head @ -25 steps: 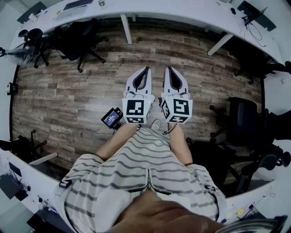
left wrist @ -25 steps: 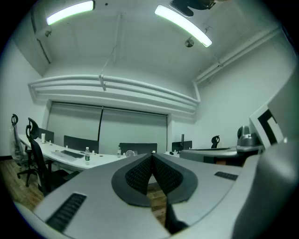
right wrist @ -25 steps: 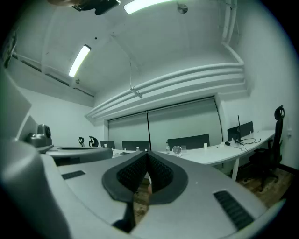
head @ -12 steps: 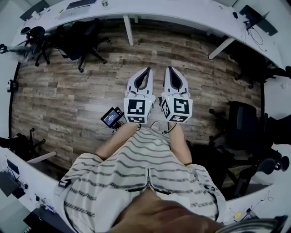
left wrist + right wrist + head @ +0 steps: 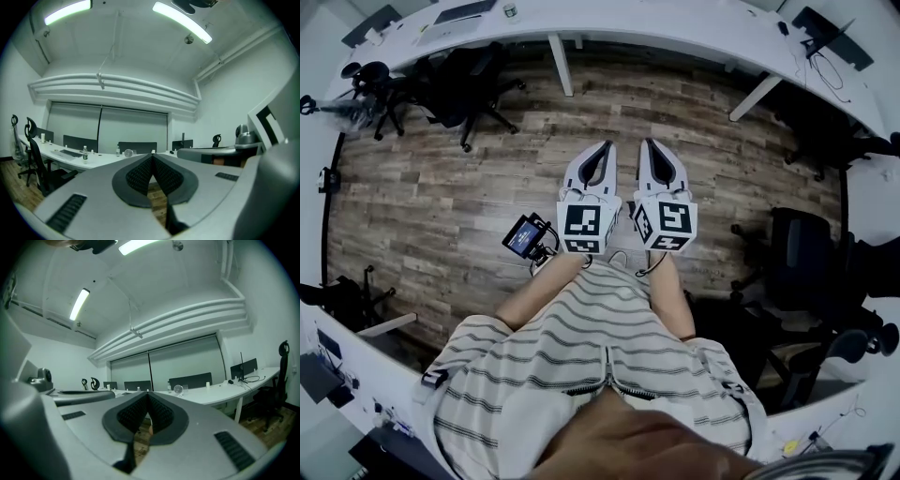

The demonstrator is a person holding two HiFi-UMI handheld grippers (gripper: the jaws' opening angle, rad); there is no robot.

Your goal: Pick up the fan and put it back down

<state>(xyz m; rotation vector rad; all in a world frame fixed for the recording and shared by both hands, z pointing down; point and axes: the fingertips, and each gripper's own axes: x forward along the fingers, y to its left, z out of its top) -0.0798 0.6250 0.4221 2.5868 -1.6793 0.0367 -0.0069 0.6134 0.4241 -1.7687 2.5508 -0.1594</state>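
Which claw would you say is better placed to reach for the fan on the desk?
Left, marginally. The left claw and right claw are both shut, side by side, far from the desk; the fan sits slightly nearer the left one's line.

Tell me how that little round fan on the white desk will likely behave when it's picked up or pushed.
The fan looks small on the long white desk, so it is probably light. Its round head stands upright, so a push high up may tip it rather than slide it. Its base and grille are too small here to judge for grip or stiffness.
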